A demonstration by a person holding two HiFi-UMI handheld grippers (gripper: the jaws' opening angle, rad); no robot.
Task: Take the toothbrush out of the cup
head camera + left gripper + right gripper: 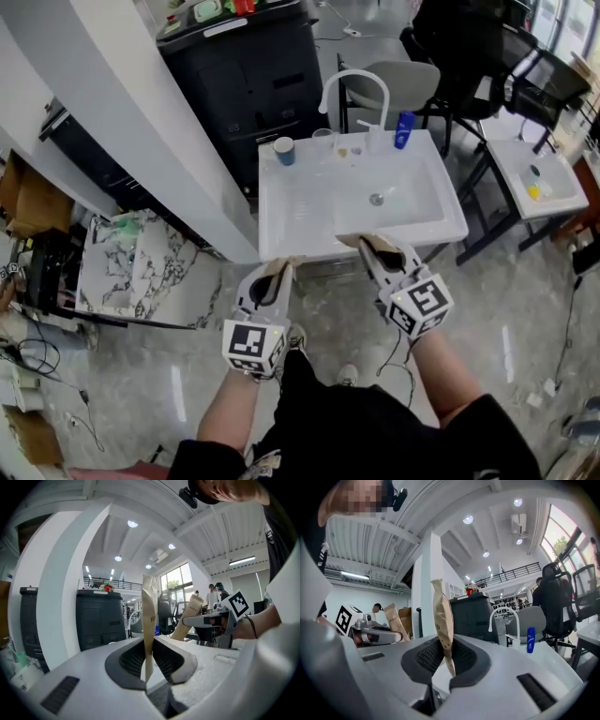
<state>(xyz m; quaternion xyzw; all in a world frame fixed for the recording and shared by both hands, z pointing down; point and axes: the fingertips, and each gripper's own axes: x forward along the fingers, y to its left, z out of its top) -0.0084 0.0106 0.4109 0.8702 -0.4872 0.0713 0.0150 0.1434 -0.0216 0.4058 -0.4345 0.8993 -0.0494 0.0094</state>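
A white sink (309, 220) stands ahead of me, with a curved white faucet (352, 89) at its back. On the back rim stand a blue cup (285, 150), a clear glass (324, 139) and a blue bottle (404, 129). I cannot make out a toothbrush at this distance. My left gripper (278, 269) is just short of the sink's front left corner, and its tan fingers (149, 620) are pressed together with nothing between them. My right gripper (372, 246) reaches over the front rim, its tan fingers (442, 620) likewise together and bare.
A black cabinet (253, 75) stands behind the sink, beside a slanting white wall (122, 122). A grey chair (403, 80) is at the back, and a small white table (539, 178) to the right. A marble slab (131, 262) and cables lie at the left.
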